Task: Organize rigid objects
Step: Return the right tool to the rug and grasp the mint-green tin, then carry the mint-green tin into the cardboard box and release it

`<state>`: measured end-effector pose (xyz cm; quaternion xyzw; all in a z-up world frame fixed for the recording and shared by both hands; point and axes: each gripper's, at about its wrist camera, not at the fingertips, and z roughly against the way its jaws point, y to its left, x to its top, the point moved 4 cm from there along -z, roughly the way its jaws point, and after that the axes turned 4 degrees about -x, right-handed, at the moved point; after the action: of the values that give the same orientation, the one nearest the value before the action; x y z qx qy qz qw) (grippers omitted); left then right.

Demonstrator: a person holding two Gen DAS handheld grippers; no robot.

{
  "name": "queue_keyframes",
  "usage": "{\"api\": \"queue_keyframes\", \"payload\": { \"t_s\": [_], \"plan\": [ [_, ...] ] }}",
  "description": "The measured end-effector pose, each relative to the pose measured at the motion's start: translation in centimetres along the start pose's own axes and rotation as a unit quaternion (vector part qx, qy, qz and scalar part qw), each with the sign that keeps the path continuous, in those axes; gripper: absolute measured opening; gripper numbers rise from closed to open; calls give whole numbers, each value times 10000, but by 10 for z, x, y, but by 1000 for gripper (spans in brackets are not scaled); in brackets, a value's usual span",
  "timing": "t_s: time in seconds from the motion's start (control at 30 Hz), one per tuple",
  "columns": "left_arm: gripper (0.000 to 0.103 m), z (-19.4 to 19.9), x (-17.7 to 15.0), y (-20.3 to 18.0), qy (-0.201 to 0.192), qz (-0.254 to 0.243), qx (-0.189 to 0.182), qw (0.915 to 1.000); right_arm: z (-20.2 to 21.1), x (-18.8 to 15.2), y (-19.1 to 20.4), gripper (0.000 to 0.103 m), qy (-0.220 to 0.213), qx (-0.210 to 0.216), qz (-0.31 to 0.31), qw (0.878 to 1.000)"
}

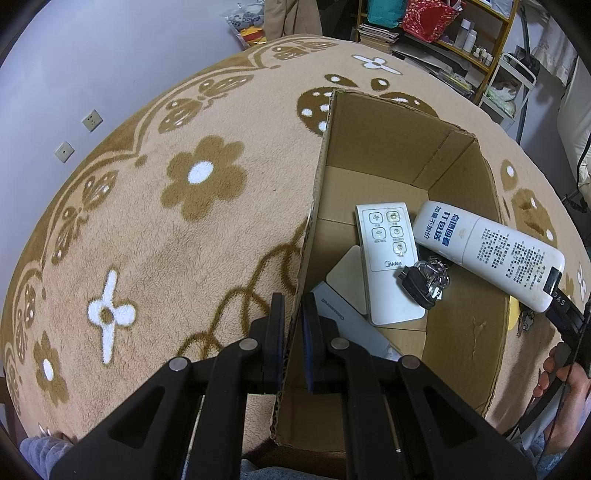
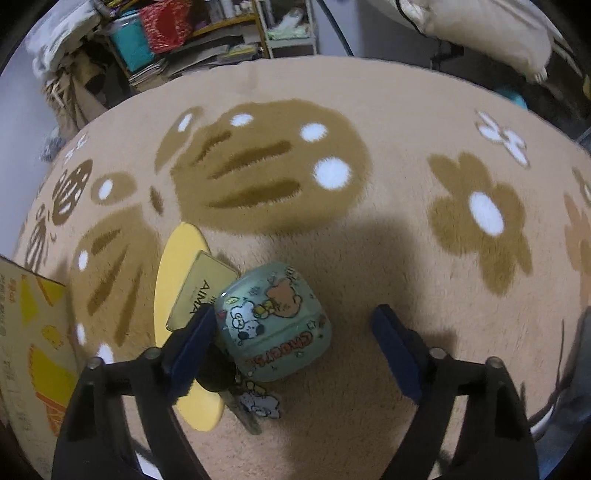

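My left gripper (image 1: 293, 314) is shut on the near left wall of an open cardboard box (image 1: 469, 332). Inside the box lie a white Midea remote (image 1: 388, 258), a larger white remote (image 1: 487, 251), a black key with a ring (image 1: 424, 282), a cream square piece (image 1: 349, 280) and a grey flat item (image 1: 351, 325). My right gripper (image 2: 295, 332) is open on the rug, its jaws on either side of a pale green cartoon-printed cube (image 2: 275, 321) that lies closer to the left finger. A clear AIMA tag (image 2: 201, 291) lies on a yellow disc (image 2: 177, 273) beside it.
Everything sits on a beige rug with brown flowers (image 1: 166, 221). The box's printed outer wall (image 2: 26, 332) shows at the left of the right wrist view. A cartoon keychain charm (image 2: 258, 404) lies under the cube. Shelves with clutter (image 1: 436, 33) stand beyond the rug.
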<state>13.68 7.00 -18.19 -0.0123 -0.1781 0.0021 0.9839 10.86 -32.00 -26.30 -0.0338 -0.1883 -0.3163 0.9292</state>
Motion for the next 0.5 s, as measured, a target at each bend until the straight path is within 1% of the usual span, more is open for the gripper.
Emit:
{"api": "queue_keyframes", "payload": {
  "t_s": [0.1, 0.2, 0.27, 0.33, 0.4, 0.5],
  "plan": [
    [9, 0, 0, 0, 3, -10, 10, 10000, -2, 2, 8, 63, 22, 0, 101, 9999],
    [9, 0, 1, 0, 4, -1, 5, 10000, -2, 3, 15, 62, -28, -103, 410, 9991],
    [8, 0, 1, 0, 11, -6, -4, 10000, -1, 4, 14, 62, -10, -73, 333, 9994],
    [7, 0, 1, -1, 16, -23, 1, 10000, 5, 6, 7, 62, 27, -7, 44, 10000],
    [7, 1, 1, -1, 21, -8, -4, 10000, 16, 12, 4, 62, -114, 69, -37, 9999],
    [7, 1, 2, 0, 25, 28, -29, 10000, 39, 21, 10, 62, -493, 111, 69, 9987]
  ]
}}
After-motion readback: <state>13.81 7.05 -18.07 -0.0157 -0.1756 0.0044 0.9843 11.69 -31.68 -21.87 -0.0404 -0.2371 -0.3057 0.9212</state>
